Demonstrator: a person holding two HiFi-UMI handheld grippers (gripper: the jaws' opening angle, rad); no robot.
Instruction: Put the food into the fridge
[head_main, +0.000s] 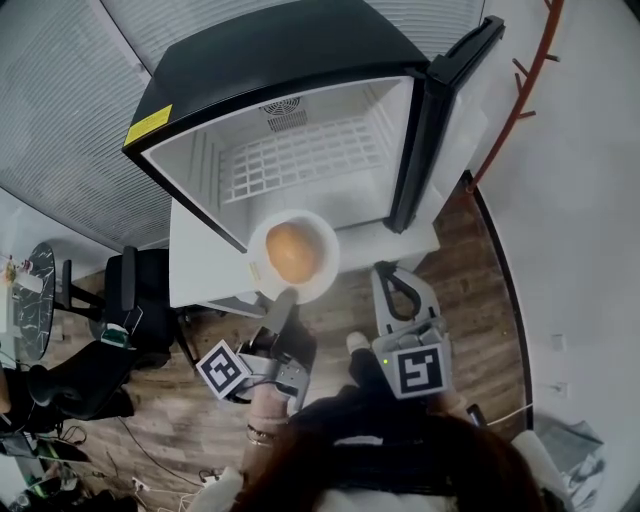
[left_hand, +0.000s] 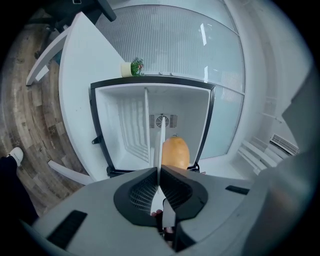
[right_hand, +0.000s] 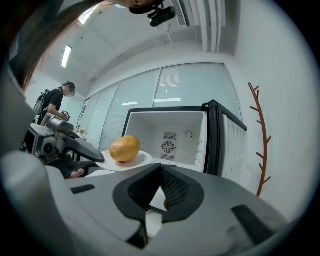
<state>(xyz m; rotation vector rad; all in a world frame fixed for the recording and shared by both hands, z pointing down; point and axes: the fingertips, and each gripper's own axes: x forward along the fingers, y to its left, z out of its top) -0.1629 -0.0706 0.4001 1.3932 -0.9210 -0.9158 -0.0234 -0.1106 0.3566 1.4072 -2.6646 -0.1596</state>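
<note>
An orange-yellow round fruit (head_main: 292, 250) lies on a white plate (head_main: 322, 280). My left gripper (head_main: 283, 300) is shut on the plate's near rim and holds it level in front of the open black fridge (head_main: 300, 60). The fridge's white inside with its wire shelf (head_main: 310, 155) is bare. In the left gripper view the plate (left_hand: 161, 140) shows edge-on between the jaws, with the fruit (left_hand: 175, 152) to its right. My right gripper (head_main: 390, 282) hangs to the right of the plate, shut with nothing in it. From the right gripper view the fruit (right_hand: 125, 148) and plate (right_hand: 142, 159) are at the left.
The fridge door (head_main: 440, 120) stands open to the right. The fridge sits on a white table (head_main: 200, 260). A black office chair (head_main: 130, 300) is at the left, a red-brown coat stand (head_main: 520, 90) at the right. A person (right_hand: 55, 102) stands in the background.
</note>
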